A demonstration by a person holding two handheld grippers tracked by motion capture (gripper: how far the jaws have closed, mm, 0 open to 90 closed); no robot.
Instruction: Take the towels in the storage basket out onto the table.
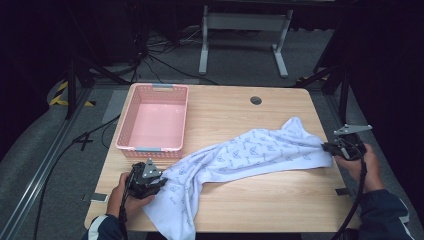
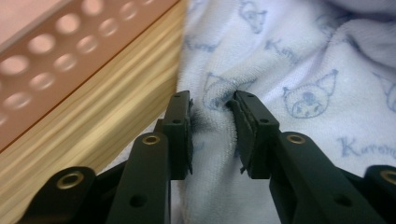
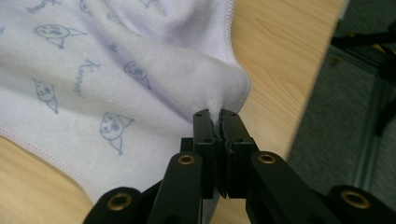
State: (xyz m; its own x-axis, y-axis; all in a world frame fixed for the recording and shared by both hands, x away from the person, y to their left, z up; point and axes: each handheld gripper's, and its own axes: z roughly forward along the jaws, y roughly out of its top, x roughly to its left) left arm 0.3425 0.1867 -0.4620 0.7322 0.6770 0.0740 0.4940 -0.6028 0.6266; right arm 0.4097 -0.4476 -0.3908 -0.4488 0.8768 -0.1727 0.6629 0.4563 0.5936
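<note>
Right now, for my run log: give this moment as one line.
right gripper: jaws shut on towel | left gripper: jaws around a towel fold, not yet clamped | basket: empty

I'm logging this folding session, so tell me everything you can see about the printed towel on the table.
The towel is white terry-like cloth printed with small blue cartoon faces and script, with a stitched hem. It lies crumpled and stretched diagonally across the wooden table, one end hanging over the near edge, close to the pink basket. The right gripper is pinched shut on its far-right edge. The left gripper straddles a raised fold near the other end, its jaws partly closed around it.
</note>
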